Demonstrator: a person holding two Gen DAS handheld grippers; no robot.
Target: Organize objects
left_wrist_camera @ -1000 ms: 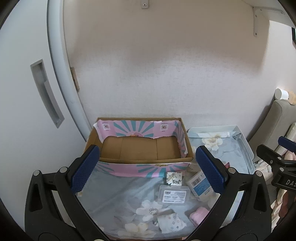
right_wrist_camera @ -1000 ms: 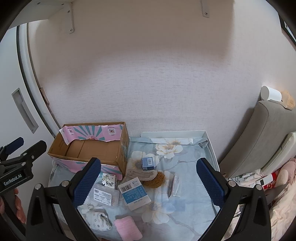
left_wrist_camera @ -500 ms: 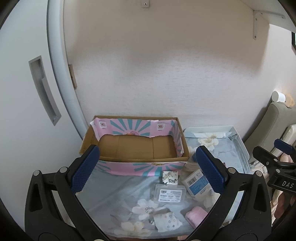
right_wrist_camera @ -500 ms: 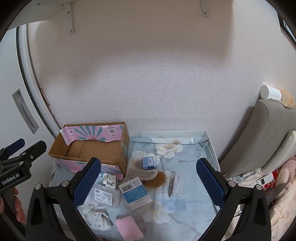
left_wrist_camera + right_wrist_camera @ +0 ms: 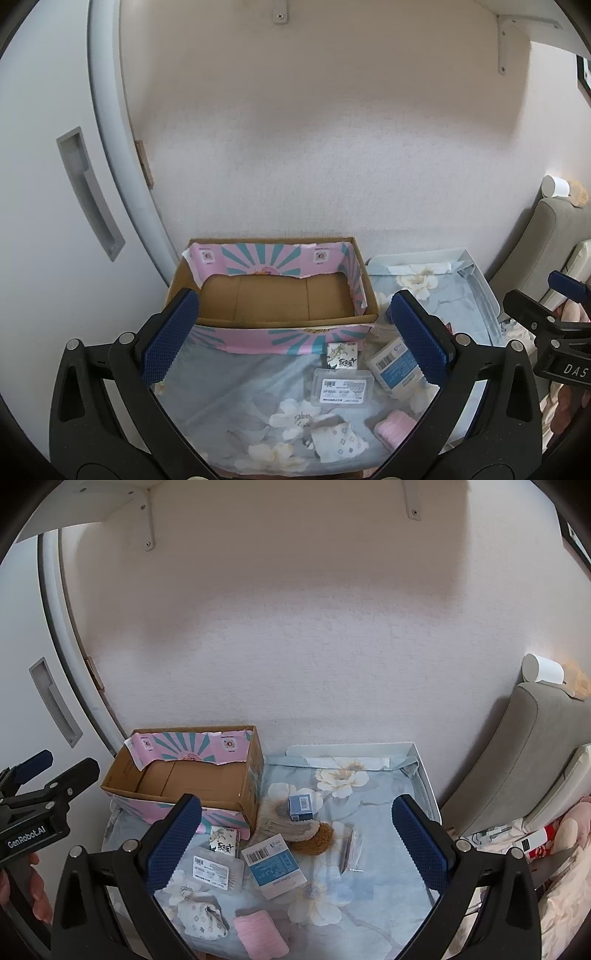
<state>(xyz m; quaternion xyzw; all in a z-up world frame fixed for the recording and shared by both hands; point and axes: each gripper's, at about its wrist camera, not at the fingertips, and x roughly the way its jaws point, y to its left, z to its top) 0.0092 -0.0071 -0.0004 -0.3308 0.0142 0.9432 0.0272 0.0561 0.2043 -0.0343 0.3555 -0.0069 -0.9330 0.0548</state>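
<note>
An empty cardboard box (image 5: 273,299) with pink and teal lining stands at the back left of a floral cloth (image 5: 240,398); it also shows in the right wrist view (image 5: 192,779). Loose items lie on the cloth: a blue-white barcode packet (image 5: 275,864), a clear labelled case (image 5: 216,871), a small floral packet (image 5: 223,842), a small blue box (image 5: 301,806), a brown fluffy item (image 5: 317,838), a clear sachet (image 5: 351,849), a pink pad (image 5: 260,932) and a patterned cloth (image 5: 203,919). My left gripper (image 5: 295,332) and right gripper (image 5: 297,838) hover above, both open and empty.
A white tray (image 5: 424,771) lies under the cloth against the wall. A white door (image 5: 55,221) with a recessed handle stands at the left. A grey headboard (image 5: 535,753) and bedding are at the right. A shelf bracket (image 5: 147,520) hangs overhead.
The left gripper has drawn back and up a little, so the box and items sit lower and smaller in its view. The right gripper has barely moved.
</note>
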